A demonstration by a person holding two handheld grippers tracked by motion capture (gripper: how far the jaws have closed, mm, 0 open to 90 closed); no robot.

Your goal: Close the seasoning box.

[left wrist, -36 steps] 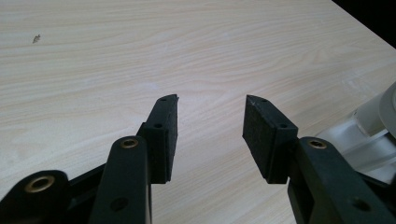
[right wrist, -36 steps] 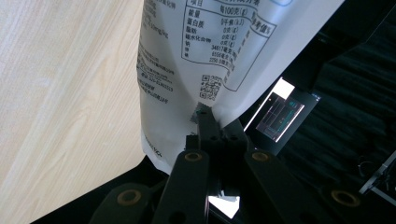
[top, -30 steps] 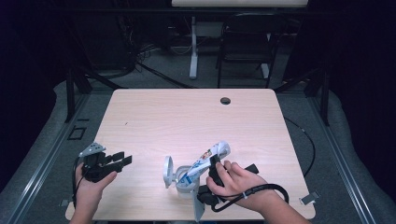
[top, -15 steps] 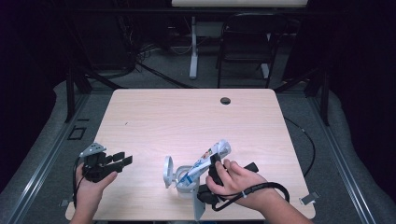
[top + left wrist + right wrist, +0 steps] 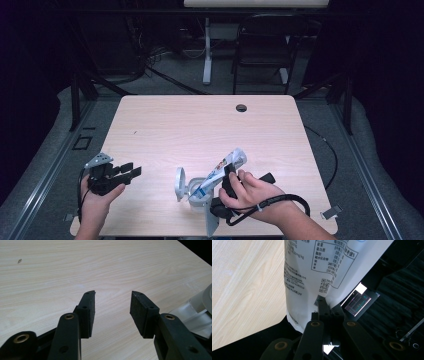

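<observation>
A white printed pouch (image 5: 224, 167) slants down toward a pale container (image 5: 199, 199) near the table's front edge; the container's round lid (image 5: 179, 183) stands up at its left. My right gripper (image 5: 228, 172) is shut on the pouch, and in the right gripper view the jaws (image 5: 321, 301) pinch the pouch (image 5: 317, 272) at its lower edge, below a small printed code. My left gripper (image 5: 131, 171) rests at the front left, open, pointing toward the container. Its pads (image 5: 87, 312) have nothing between them, and the container (image 5: 197, 312) shows at the right edge.
The light wooden table (image 5: 200, 130) has a dark cable hole (image 5: 241, 107) near its far edge. A black cable (image 5: 327, 150) loops off the right side. Behind the table stand a chair (image 5: 265, 50) and a white post (image 5: 206, 50) on a dark floor.
</observation>
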